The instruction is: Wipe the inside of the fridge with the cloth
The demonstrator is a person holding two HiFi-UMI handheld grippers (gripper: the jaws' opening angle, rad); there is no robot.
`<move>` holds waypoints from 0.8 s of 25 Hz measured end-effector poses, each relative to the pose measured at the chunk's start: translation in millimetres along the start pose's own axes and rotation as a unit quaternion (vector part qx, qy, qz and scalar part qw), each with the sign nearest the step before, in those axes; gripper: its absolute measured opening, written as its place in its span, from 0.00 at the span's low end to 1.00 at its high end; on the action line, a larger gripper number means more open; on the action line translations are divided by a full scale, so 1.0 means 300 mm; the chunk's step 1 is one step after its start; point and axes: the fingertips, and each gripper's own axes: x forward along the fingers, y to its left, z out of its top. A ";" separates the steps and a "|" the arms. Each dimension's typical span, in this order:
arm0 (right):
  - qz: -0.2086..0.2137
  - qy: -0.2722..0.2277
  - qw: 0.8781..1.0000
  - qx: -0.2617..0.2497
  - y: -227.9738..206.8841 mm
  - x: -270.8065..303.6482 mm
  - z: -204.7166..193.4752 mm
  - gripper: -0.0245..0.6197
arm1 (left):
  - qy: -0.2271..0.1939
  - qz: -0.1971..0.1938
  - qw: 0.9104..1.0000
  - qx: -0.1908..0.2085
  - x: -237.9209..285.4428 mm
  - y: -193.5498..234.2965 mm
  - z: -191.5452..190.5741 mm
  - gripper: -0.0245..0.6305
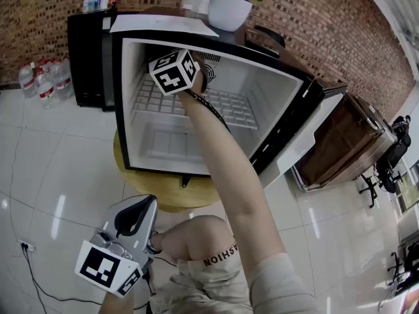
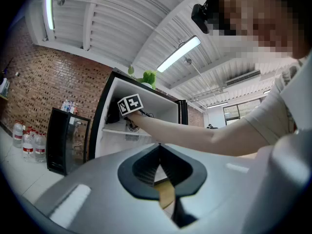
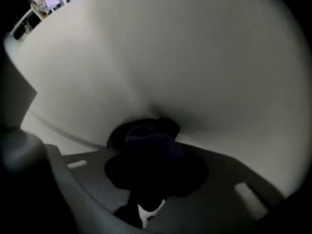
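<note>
Brick wall (image 1: pixel 39 5) at back, white tiled floor (image 1: pixel 59 175). A small fridge (image 1: pixel 265 93) sits on a round wooden table (image 1: pixel 170 191) with its door (image 1: pixel 294 142) swung out to the right, so the whole cavity is open to reach. A plant pot (image 1: pixel 229 8) stands on top of the fridge, and water bottles (image 1: pixel 42 80) stand on the floor beside a black cabinet (image 1: pixel 88 57).

Right gripper (image 3: pixel 155 172) is inside the upper part of the fridge, above the wire shelf (image 1: pixel 229 106). Its fingers are clamped narrow on the dark cloth (image 3: pixel 146 135). The wad bulges out past the tips and sits against the pale inner wall, or very nearly so; actual contact can't be confirmed. Bunching it forward like this puts cloth rather than plastic on the liner.

Right arm pose: stretched almost straight from the shoulder into the cavity, with the gripper roughly level and a cable trailing along the forearm.

Left gripper (image 2: pixel 159 152) is idle. Its fingers are closed together with nothing between them, and it is held low by the person's bent knee, well clear of the fridge — likely parked there to stay out of the wiping arm's way.

Judgement: wiping is under way on the upper back or side wall, while the shelf and lower floor probably remain to be done.
</note>
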 end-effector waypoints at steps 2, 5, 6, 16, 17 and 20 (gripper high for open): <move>-0.033 0.020 0.999 -0.004 -0.095 -0.048 -0.057 0.19 | 0.004 -0.006 1.000 0.010 0.003 -0.008 0.001 0.04; -0.082 0.053 0.995 -0.006 -0.256 -0.145 -0.161 0.19 | 0.013 -0.018 1.000 0.017 0.011 -0.035 -0.011 0.04; -0.097 0.065 0.993 -0.006 -0.307 -0.178 -0.195 0.19 | 0.015 -0.022 0.999 0.017 0.015 -0.043 -0.016 0.04; -0.203 0.160 0.966 0.002 -0.532 -0.324 -0.370 0.18 | 0.019 -0.026 0.999 0.004 0.050 -0.099 0.004 0.04; -0.199 0.147 0.969 0.000 -0.510 -0.330 -0.356 0.19 | 0.017 -0.029 0.999 0.009 0.054 -0.102 -0.006 0.04; -0.122 0.075 0.988 -0.057 -0.252 -0.314 -0.256 0.19 | 0.030 -0.025 0.999 0.009 0.042 -0.085 -0.091 0.04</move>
